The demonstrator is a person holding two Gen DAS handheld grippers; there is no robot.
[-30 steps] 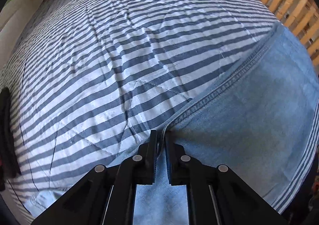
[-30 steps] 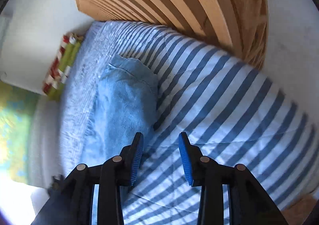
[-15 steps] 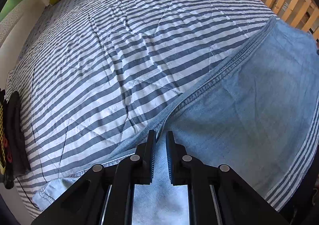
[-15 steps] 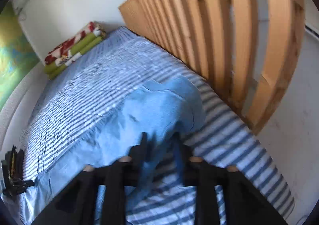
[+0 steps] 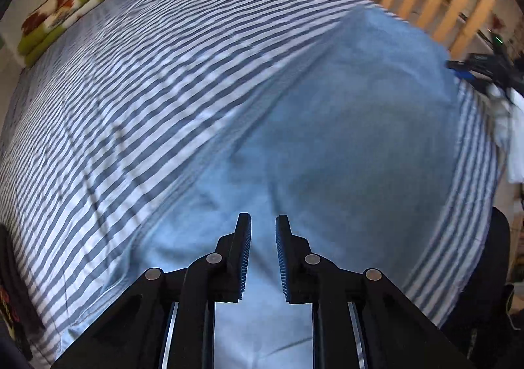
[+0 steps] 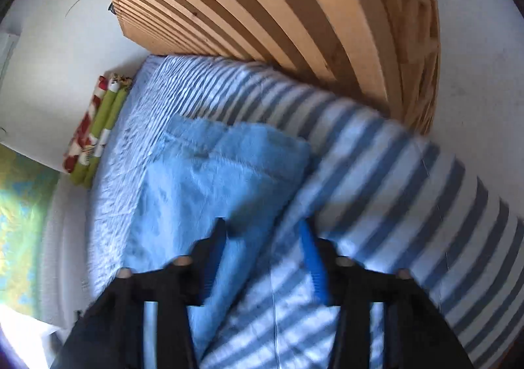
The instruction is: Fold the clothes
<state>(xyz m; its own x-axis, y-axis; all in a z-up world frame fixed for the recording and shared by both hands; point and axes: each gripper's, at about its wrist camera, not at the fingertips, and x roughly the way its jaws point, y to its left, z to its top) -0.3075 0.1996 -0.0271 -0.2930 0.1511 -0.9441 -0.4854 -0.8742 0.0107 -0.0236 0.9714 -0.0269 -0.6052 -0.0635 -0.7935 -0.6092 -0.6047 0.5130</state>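
My left gripper point(image 5: 263, 221), narrowly parted and empty, hangs over the light-blue denim garment point(image 5: 327, 146) on the striped bed point(image 5: 131, 107); its length runs ahead-right to my right gripper point(image 6: 263, 228), wide (blurred).

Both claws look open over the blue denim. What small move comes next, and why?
Probably close the right gripper on the edge of the denim garment: its jaws stand open with that edge lying between them on the striped bedcover. The left gripper hangs open above the denim, holding nothing, so a fresh grip seems needed.
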